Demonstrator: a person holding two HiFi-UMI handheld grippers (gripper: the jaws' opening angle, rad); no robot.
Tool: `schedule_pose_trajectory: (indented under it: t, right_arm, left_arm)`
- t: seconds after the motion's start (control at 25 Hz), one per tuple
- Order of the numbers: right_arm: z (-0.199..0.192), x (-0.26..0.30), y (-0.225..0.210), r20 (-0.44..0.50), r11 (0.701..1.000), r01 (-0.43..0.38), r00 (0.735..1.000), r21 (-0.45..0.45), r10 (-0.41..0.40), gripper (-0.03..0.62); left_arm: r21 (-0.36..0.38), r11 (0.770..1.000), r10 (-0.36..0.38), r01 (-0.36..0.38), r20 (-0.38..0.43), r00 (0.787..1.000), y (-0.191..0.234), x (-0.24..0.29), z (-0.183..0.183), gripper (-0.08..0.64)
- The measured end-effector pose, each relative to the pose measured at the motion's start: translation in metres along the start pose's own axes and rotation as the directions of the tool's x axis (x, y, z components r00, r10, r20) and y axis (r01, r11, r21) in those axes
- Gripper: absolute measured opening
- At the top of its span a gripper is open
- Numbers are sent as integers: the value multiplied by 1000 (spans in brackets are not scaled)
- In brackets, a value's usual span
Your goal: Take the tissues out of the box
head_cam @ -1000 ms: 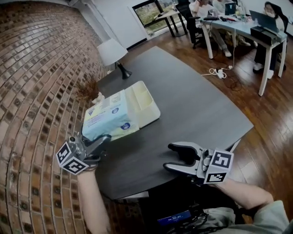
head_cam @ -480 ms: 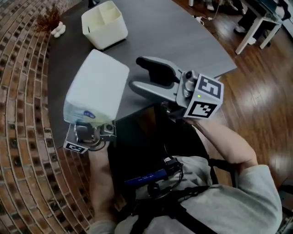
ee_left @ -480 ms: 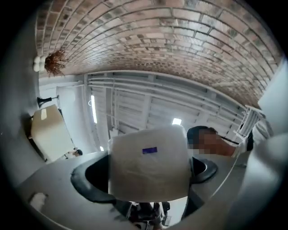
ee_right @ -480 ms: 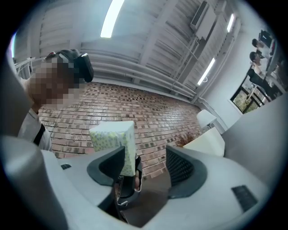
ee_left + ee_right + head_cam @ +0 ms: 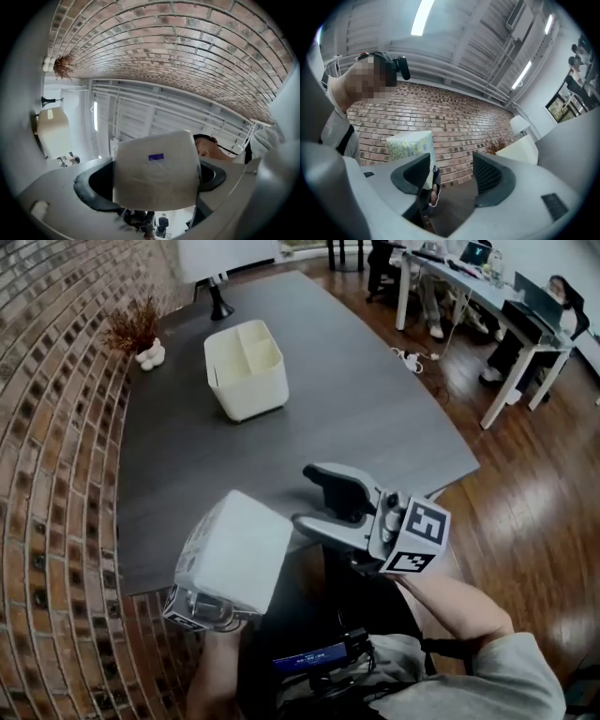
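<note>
My left hand-held gripper (image 5: 194,607) pinches the tissue pack (image 5: 239,549) at one end, in the air by the counter (image 5: 375,418) near-left edge, box (image 5: 253,395) far back. Soft wrap could slip and drop. Right hand-held gripper (image 5: 317,498) spread, empty.

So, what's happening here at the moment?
A person works with two handheld grippers. The left gripper is clamped on the tissue pack, held up off the table near the person's body. The right gripper is open and empty beside it. The white box stands farther back on the table, and looks empty.
</note>
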State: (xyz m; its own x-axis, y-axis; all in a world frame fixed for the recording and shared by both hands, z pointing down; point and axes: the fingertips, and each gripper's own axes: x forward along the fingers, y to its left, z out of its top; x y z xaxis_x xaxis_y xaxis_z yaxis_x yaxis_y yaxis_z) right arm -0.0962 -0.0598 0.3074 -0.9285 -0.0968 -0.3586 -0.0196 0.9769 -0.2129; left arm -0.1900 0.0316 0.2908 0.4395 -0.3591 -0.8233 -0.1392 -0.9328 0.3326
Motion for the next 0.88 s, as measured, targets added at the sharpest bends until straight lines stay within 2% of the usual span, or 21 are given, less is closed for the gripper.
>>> schedule_pose_trajectory:
  t: [0.12, 0.24, 0.48, 0.88]
  right_arm:
    - [-1, 1, 1, 0, 1000, -2, 1000, -19, 2, 299]
    - [-2, 1, -1, -8, 1000, -9, 1000, -28, 9, 298]
    - [-4, 2, -3, -17, 999, -25, 1000, -39, 25, 298]
    - [-3, 1, 5, -22, 998, -33, 999, -45, 32, 299]
  left_arm:
    - [-5, 1000, 24, -24, 28, 999, 5, -13, 10, 484]
    - [-7, 1000, 14, -14, 61, 998, 3, -4, 20, 484]
    - [27, 1000, -1, 0, 46, 999, 5, -5, 20, 485]
    - [15, 1000, 8, -8, 58, 998, 1, -11, 17, 485]
